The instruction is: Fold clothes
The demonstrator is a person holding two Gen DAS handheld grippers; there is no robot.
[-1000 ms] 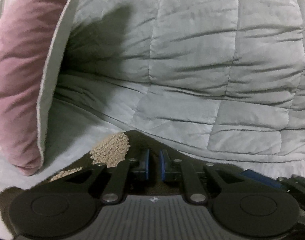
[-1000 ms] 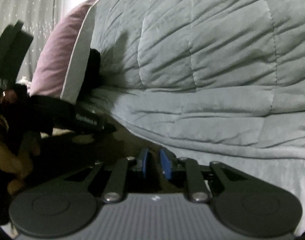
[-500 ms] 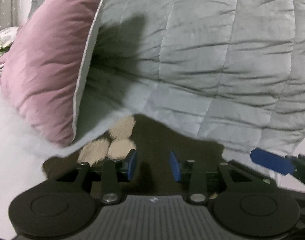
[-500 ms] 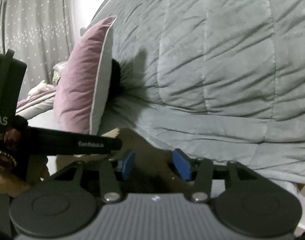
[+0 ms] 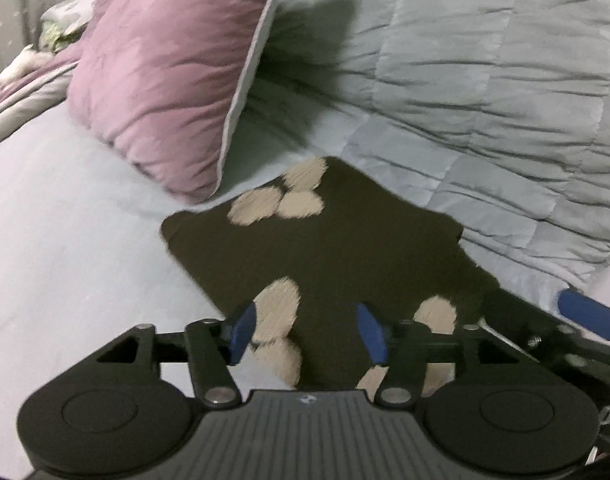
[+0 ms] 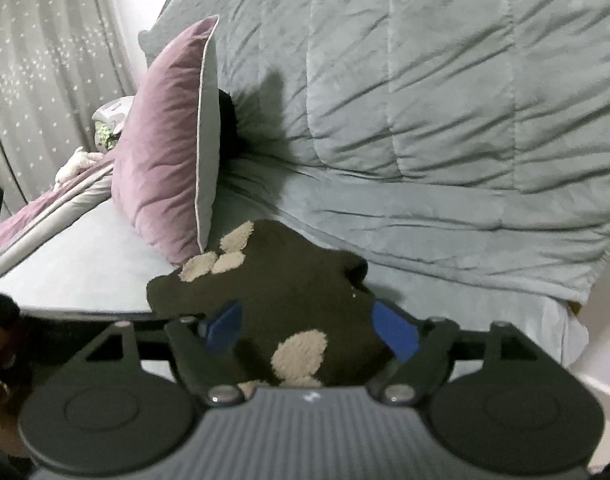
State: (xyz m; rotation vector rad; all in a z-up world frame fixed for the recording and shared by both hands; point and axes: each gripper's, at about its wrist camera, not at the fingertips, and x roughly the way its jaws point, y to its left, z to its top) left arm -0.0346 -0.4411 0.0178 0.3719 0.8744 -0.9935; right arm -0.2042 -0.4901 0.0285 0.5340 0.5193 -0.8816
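While both grippers' fingers spread, holding nothing, their bodies hide the dark garment's near edge.

Left hand-held gripper and right hand-held gripper opening, jaws empty, angled downward.

Dark garment with beige fuzzy patches, folded, flat on bed

A mauve pillow with pale piping is propped up on the bed, leaning against a big grey quilted comforter that's bunched up along the back. The bed sheet is light blue. Off to the left there's a grey curtain with little white speckles, plus some crumpled bedding past the pillow.
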